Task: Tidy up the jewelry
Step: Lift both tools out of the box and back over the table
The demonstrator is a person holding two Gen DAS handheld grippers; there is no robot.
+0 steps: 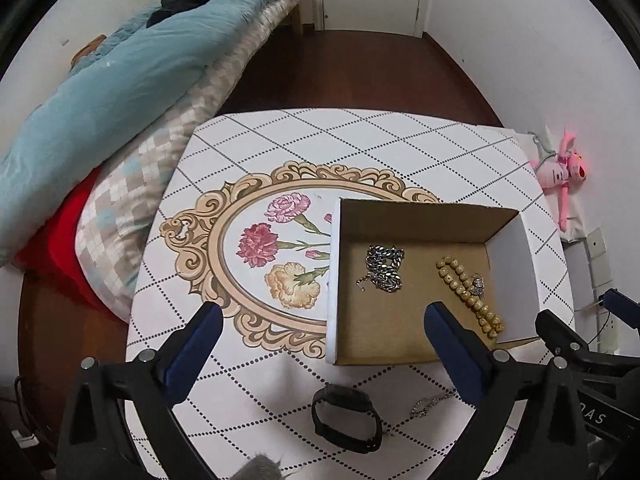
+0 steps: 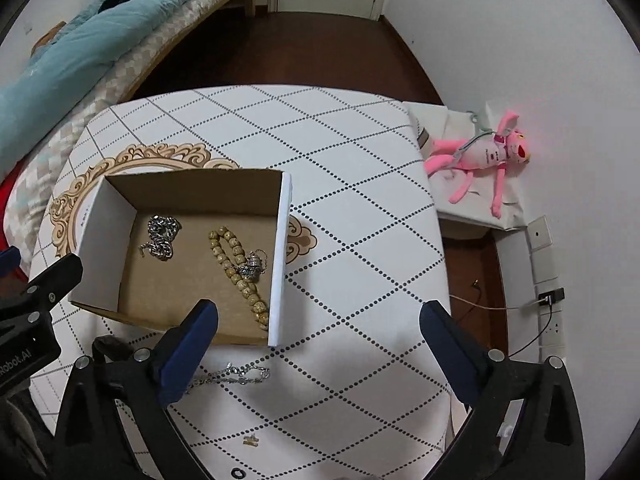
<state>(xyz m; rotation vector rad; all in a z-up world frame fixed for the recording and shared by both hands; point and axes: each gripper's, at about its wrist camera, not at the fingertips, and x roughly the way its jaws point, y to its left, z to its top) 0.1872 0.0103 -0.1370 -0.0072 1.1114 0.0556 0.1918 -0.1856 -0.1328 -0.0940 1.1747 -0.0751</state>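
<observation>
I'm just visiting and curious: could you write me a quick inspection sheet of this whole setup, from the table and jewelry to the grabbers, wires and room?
Surface: table under a white diamond-pattern cloth with a printed floral frame.
Job's things: cardboard box holds a silver chain and a bead strand; a thin bracelet, a black band and a small gold piece lie outside it.
Clutter: nothing seen.
Grippers: left gripper and right gripper, both open, empty.
Cables: wall charger lead.
Surroundings: bed with a teal duvet, pink plush toy.

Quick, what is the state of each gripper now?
Left gripper: open, holding nothing.
Right gripper: open, holding nothing.
</observation>
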